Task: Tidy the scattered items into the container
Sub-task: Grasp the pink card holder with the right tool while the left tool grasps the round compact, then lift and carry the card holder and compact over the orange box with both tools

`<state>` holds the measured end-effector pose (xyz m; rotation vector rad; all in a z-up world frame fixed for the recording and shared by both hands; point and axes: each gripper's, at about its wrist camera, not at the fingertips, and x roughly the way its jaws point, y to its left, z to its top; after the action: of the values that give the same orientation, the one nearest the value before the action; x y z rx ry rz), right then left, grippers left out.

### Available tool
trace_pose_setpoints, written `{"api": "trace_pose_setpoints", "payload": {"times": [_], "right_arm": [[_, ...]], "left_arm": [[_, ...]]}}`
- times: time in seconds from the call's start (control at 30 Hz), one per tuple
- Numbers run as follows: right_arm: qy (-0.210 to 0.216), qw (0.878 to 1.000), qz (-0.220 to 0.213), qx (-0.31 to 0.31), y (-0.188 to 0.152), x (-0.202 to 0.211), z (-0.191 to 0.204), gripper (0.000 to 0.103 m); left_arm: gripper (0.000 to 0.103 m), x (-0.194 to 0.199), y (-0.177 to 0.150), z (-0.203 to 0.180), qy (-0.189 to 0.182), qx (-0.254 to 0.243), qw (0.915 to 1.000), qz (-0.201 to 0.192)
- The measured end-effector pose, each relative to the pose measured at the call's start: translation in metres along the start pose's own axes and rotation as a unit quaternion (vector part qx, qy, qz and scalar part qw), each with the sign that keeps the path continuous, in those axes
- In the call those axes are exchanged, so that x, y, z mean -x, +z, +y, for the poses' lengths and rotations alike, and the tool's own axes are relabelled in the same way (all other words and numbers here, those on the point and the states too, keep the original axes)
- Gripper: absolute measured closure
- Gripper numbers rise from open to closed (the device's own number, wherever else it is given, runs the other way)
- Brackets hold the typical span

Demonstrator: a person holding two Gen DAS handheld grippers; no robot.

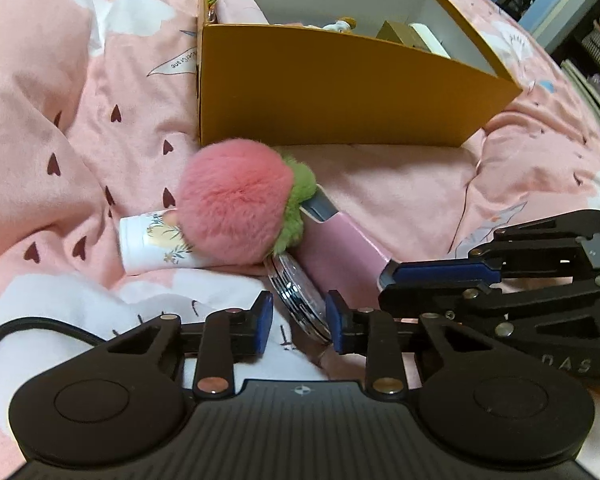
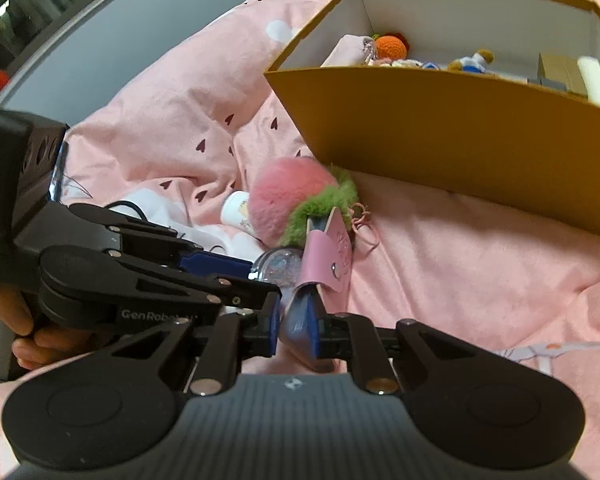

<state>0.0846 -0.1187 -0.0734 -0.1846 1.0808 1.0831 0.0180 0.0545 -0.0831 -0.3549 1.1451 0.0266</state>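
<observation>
The pink pouch [image 2: 327, 264] lay on the bed just in front of the yellow box [image 1: 332, 92], its near end pinched between the blue pads of the right claw [image 2: 294, 322], which was clamped on it. Beside it a round clear compact [image 1: 298, 300] stood on edge between the pads of the left claw [image 1: 298, 322]; those jaws were apart, one on each side of the disc, and whether they touched it could not be told. A pink fluffy ball with a green ruff [image 1: 240, 204] rested against the pouch's far end, and a small white bottle [image 1: 148, 244] lay just behind the ball. The box held soft toys and small cartons. Everything sat on a rumpled pink bedspread [image 1: 80, 140] printed with dark hearts and white clouds. Shelves showed dimly at the room's edge.
</observation>
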Motion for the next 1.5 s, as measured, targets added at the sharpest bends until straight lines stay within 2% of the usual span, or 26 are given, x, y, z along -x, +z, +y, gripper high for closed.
{"api": "trace_pose_setpoints", "payload": {"times": [0.1,0.2,0.37,0.5,0.73,0.87,0.97,1.07,1.17,1.33,1.43,1.5], "right_arm": [[-0.039,0.999,0.003,0.028,0.001,0.002,0.008,0.070],[-0.056,0.998,0.005,0.040,-0.001,0.004,0.009,0.070],[-0.037,0.999,0.015,0.030,-0.001,0.003,0.004,0.070],[-0.030,0.998,0.030,0.043,-0.003,0.007,0.004,0.070],[-0.020,0.996,0.051,0.071,-0.007,0.012,0.013,0.070],[-0.012,0.995,0.052,0.087,-0.008,0.016,0.020,0.070],[-0.024,0.994,0.041,0.095,-0.005,0.022,0.021,0.070],[-0.043,0.997,0.018,0.067,0.001,0.027,0.005,0.069],[-0.062,0.998,0.012,-0.008,0.008,0.020,-0.031,0.068],[-0.023,0.993,0.029,-0.108,0.007,0.000,-0.069,0.068],[0.004,0.990,0.036,-0.135,0.006,-0.011,-0.073,0.071],[0.007,0.991,0.038,-0.129,0.003,-0.014,-0.065,0.072]], "left_arm": [[0.074,-0.002,0.001,0.002,-0.009,0.005,0.9999,0.001],[0.075,-0.004,0.002,0.003,-0.024,0.011,0.9997,0.003],[0.075,-0.010,0.003,0.000,-0.025,0.012,0.9996,0.007],[0.080,-0.012,0.004,-0.003,-0.028,0.017,0.9995,0.004],[0.081,-0.013,0.006,-0.011,-0.039,-0.001,0.9992,-0.006],[0.081,-0.016,0.008,-0.014,-0.041,-0.009,0.9991,-0.003],[0.082,-0.018,0.008,-0.014,-0.036,-0.008,0.9993,-0.004],[0.082,-0.019,0.008,-0.013,-0.028,-0.007,0.9996,0.001],[0.083,-0.020,0.007,-0.013,-0.024,-0.009,0.9997,0.004],[0.083,-0.020,0.007,-0.012,-0.019,-0.008,0.9998,0.006],[0.083,-0.019,0.006,-0.012,-0.018,-0.008,0.9998,0.006],[0.083,-0.018,0.006,-0.012,-0.014,-0.008,0.9999,0.005]]}}
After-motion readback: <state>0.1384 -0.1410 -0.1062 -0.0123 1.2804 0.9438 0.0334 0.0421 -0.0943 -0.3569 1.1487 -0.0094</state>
